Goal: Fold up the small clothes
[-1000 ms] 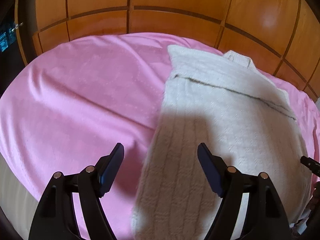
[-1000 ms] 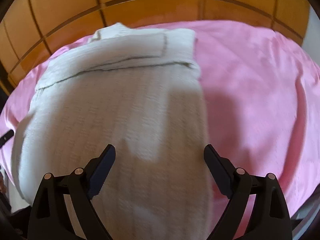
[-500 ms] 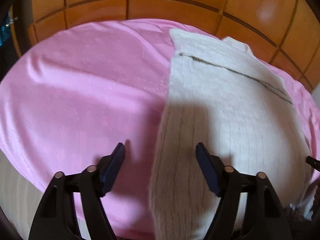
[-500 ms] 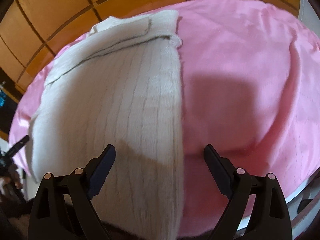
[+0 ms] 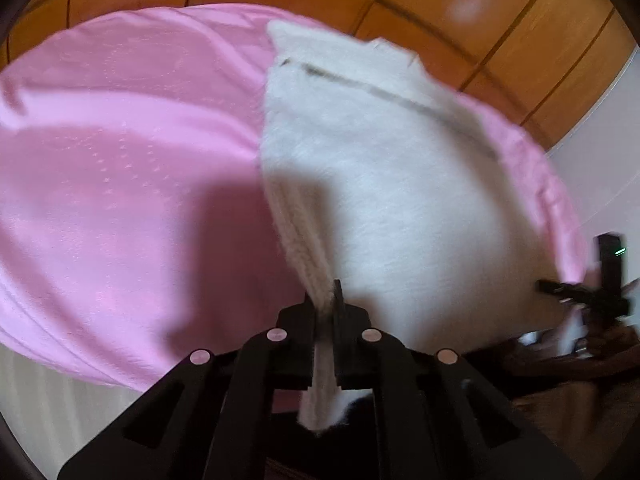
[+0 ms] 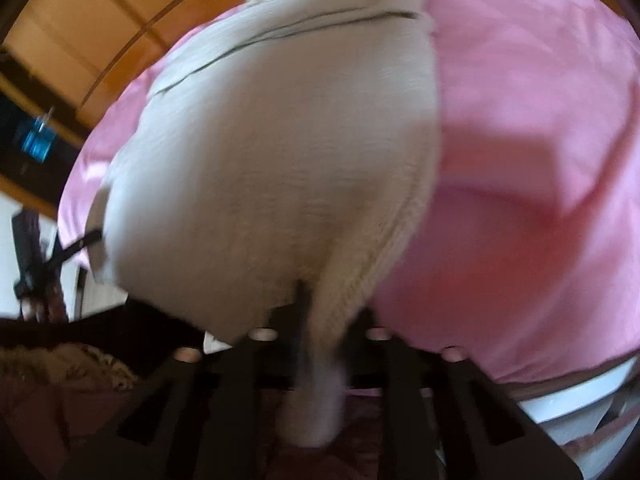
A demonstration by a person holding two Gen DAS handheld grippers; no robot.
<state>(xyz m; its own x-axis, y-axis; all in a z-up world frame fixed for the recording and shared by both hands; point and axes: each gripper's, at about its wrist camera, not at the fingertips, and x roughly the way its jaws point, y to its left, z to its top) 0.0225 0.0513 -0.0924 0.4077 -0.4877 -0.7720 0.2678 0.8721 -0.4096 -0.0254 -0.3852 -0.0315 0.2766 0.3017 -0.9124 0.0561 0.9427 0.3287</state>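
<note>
Both jaws have just clamped shut: left gripper point(image 5: 325, 300) and right gripper point(image 6: 320, 312) each pinch the knit's point(image 5: 400, 200) near corners at 6 o'clock. It lies on a pink sheet point(image 5: 120, 180); wood panels point(image 5: 460, 32) rise at 12.

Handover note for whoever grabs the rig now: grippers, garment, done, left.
Left gripper: fingers have just closed, shut on the near left edge of the knit.
Right gripper: fingers have just closed, shut on the knit's near right edge.
Knit: cream, lying lengthwise on the pink sheet, far end already turned over in a band.
Done: both near corners gripped.
Left: probably lift and carry the near end toward the far end, lay it down, release, smooth.
</note>
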